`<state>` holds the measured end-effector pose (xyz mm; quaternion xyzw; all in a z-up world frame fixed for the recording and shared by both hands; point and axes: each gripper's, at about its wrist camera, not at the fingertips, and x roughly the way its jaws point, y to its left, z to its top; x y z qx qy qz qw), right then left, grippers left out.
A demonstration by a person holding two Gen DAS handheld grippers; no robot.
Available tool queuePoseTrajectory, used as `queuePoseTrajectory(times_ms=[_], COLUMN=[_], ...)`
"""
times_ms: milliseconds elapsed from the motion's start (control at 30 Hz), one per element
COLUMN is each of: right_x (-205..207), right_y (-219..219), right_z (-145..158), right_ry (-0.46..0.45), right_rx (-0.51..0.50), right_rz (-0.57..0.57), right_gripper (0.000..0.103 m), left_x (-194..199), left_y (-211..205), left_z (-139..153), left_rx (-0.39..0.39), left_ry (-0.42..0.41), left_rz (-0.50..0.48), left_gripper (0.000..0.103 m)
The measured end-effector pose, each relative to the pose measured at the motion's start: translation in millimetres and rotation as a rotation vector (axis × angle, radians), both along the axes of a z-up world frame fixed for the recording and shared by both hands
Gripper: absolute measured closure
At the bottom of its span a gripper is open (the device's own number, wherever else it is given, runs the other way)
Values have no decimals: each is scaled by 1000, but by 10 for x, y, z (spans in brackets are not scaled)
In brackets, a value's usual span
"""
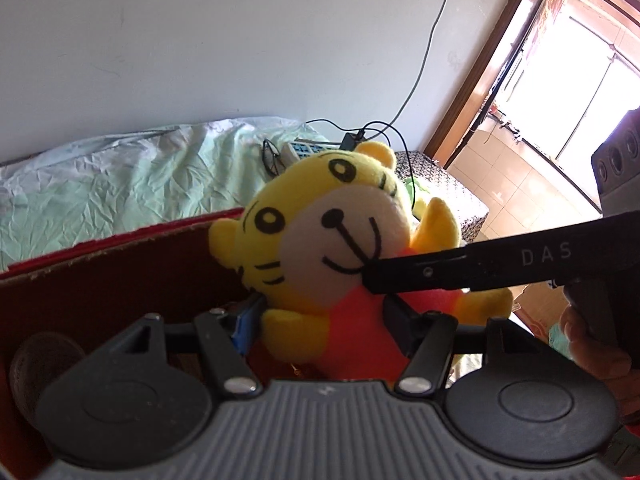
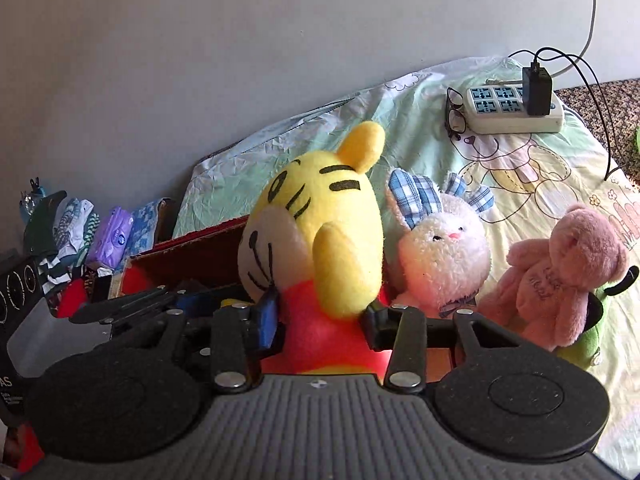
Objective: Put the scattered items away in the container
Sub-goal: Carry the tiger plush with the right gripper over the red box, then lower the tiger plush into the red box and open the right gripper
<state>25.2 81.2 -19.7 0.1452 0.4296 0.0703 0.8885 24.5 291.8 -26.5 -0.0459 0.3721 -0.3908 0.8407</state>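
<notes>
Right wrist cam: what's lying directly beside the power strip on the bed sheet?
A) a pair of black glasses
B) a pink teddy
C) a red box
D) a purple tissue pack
A: the black glasses lie against the left end of the power strip on the bed sheet, while the pink teddy sits nearer the camera, well away from the strip.

A yellow tiger plush point(image 2: 320, 240) in a red top is standing upright between the right gripper's point(image 2: 324, 320) jaws, at the red cardboard box's point(image 1: 120, 280) rim. A white bunny point(image 2: 440, 256) and pink bear point(image 2: 568, 276) are sitting right of those jaws.
</notes>
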Motion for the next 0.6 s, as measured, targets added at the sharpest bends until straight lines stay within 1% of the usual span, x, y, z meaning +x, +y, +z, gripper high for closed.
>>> queuePoseTrajectory(times_ms=[33,100,167,267,367,433,500,600], right_x=[4,17,30,45,91,141,144,134], right_y=[58,169,265,360,373,357,377,430], right_z=[-3,-38,-86,-155,-247,-351,-411,-401], right_ry=[-2,-7,-12,-7,33,71,72,63], right_rx=[-35,-97,-156,-217,-231,-228,-247,-276], right_rz=[8,23,38,53,62,57,55,52], right_gripper=[60,60,60,60,60,61,63,62], left_x=[19,29,2,-34,-64,-74,-63,-70], left_y=[30,74,85,61,14,-38,-104,-179], left_z=[-22,-52,-62,-91,-142,-190,-251,-279], left_rx=[2,14,31,63,107,149,188,212], left_ry=[6,20,21,22,26,31,38,30], left_rz=[12,25,27,20,4,-8,-23,-40], left_gripper=[29,30,41,46,53,56,59,61])
